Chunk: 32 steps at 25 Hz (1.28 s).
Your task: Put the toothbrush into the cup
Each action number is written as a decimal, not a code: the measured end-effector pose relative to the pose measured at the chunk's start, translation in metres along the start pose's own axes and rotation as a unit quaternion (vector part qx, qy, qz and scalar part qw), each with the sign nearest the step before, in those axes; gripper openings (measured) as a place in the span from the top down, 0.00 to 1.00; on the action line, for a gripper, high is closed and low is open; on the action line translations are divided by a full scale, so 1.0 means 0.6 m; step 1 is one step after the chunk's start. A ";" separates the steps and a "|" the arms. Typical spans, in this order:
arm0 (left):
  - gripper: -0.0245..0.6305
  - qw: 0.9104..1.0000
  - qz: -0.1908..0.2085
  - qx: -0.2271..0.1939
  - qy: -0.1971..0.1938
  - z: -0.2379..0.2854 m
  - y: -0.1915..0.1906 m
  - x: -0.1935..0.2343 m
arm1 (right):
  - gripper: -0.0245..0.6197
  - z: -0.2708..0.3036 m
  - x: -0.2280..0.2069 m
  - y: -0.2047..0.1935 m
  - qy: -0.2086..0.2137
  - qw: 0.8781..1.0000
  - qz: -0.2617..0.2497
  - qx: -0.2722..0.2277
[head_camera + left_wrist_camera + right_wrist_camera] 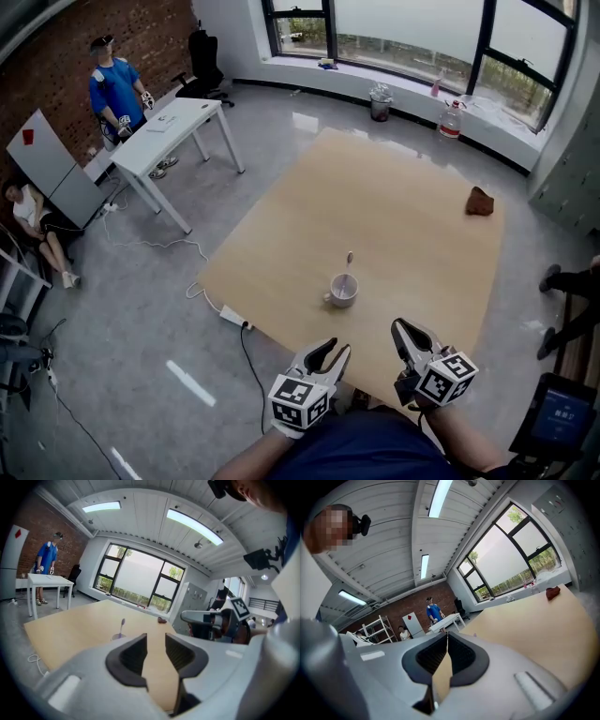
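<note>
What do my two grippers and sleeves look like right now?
Both the left gripper and right gripper have pale grey bodies, black ribbed pads, and a cube with black-and-white square markers. The person wears a dark blue top.

Looking down on a broad tabletop point(403, 206) of pale wood, standing on a glossy grey floor point(141, 309). Carrying a white cup point(342, 292), upright, toward the near side and roughly midway across, well clear of every edge. Bearing a small reddish-brown lump point(480, 202) near the far right corner, well apart from the cup. Lying on the floor just beside the table's near left edge: a white power strip point(234, 318).
</note>
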State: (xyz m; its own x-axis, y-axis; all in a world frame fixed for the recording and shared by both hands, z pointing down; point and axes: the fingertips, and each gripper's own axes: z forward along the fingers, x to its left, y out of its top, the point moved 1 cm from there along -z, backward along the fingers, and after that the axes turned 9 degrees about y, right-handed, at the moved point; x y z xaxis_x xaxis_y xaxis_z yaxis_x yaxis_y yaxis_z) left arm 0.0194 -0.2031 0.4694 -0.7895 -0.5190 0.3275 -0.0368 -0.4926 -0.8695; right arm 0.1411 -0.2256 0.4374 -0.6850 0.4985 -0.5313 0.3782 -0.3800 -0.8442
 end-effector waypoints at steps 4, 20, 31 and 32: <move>0.78 1.000 0.012 0.007 -0.007 -0.011 -0.001 -0.013 | 0.94 -0.007 0.032 -0.010 0.013 1.000 -0.012 0.007; 0.78 1.000 0.003 0.016 -0.013 -0.012 -0.007 -0.015 | 0.94 -0.018 0.048 -0.026 0.016 0.999 -0.031 0.033; 0.78 1.000 0.000 0.020 0.001 -0.005 -0.016 -0.001 | 0.94 -0.013 0.030 -0.026 0.012 0.999 -0.026 0.029; 0.78 1.000 0.000 0.020 0.002 -0.004 -0.016 0.002 | 0.94 -0.012 0.029 -0.025 0.012 0.999 -0.027 0.028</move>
State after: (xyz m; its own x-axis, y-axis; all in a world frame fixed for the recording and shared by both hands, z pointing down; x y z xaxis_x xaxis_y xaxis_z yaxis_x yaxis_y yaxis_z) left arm 0.0175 -0.1973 0.4771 -0.7915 -0.5170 0.3259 -0.0124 -0.5196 -0.8543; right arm 0.1281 -0.2059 0.4403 -0.6882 0.5379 -0.4870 0.3050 -0.3946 -0.8668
